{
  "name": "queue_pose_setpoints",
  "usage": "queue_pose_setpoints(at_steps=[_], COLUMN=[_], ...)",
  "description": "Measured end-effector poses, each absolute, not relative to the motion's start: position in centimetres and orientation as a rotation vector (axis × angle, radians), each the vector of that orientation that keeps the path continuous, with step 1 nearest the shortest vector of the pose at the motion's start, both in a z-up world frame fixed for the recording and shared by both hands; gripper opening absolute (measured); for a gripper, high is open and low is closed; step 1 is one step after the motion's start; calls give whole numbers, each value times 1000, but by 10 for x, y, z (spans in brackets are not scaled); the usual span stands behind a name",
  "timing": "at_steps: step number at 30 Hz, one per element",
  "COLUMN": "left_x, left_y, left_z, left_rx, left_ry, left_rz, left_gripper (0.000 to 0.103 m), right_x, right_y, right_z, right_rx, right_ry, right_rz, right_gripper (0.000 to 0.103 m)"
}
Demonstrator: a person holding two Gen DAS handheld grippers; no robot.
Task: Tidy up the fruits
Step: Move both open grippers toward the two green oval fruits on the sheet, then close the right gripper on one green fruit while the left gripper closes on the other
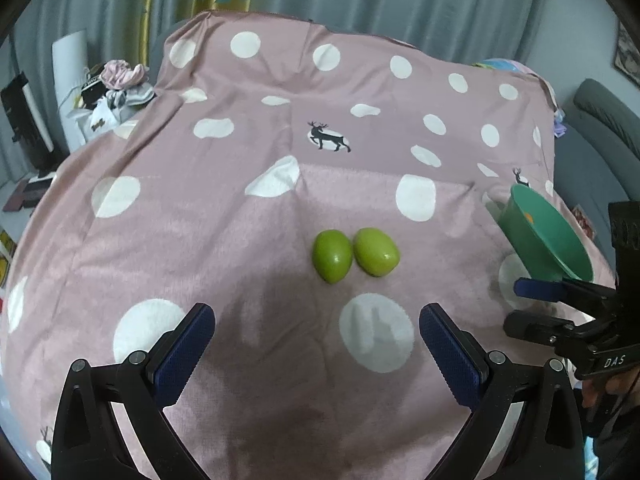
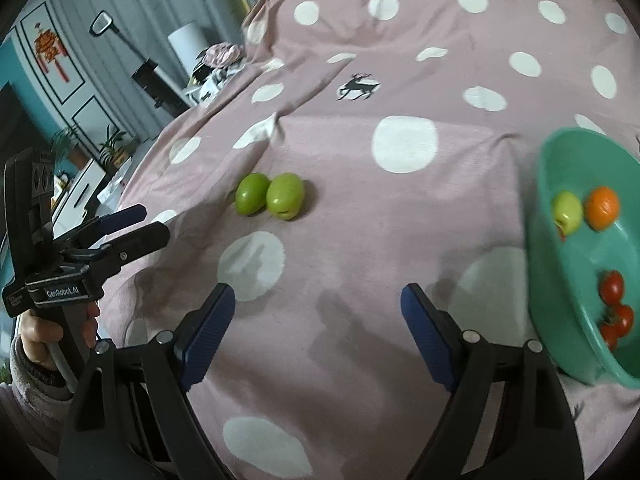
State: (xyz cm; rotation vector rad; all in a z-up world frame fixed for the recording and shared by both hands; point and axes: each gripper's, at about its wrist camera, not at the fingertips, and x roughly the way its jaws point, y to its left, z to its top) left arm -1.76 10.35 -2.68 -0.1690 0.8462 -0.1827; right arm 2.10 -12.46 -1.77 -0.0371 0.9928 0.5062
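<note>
Both the left gripper (image 1: 316, 354) and right gripper (image 2: 318, 334) hang released and empty; two green fruits (image 1: 355, 255) lie touching at twelve o'clock, awaiting a grasp toward the bowl (image 2: 576, 256) at three o'clock

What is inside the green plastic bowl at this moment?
Inside the green plastic bowl: one yellow-green apple, one orange fruit, several red tomatoes. Its near wall hides the rest.

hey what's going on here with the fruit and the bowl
A person holds two grippers over a pink spotted cloth, sorting fruit. Both the left gripper and right gripper are open and empty. Two green fruits lie touching on the cloth. The green bowl already holds an orange, a yellow-green fruit and tomatoes.
</note>
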Motion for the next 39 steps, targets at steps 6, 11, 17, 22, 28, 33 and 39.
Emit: queue_pose_setpoints(at_steps=[6,11,17,22,28,33,39], left_x=[-19,-19,-17,-14,-9,-3,6], left_y=[103,105,112,114,113,110,103], left_z=[-30,-34,-34,-36,-37,-37,-32], left_rx=[-166,-161,-177,-184,-191,-201,-203], left_ry=[832,831,821,820,825,831,826], left_rz=[-205,-215,-220,-231,-245,-254,-275], left_gripper=[102,102,102,102,102,102,99], right_x=[42,67,92,105,117,113,96], right_y=[-103,-81,-60,-49,-39,-43,-77], right_z=[-23,-32,-45,-52,-62,-61,-50], right_rx=[-61,-63,-98,-120,-148,-153,-36], right_ry=[1021,1056,1097,1117,1141,1121,1102], right_rz=[556,579,561,558,572,575,578], right_gripper=[73,62,50,46,37,37,37])
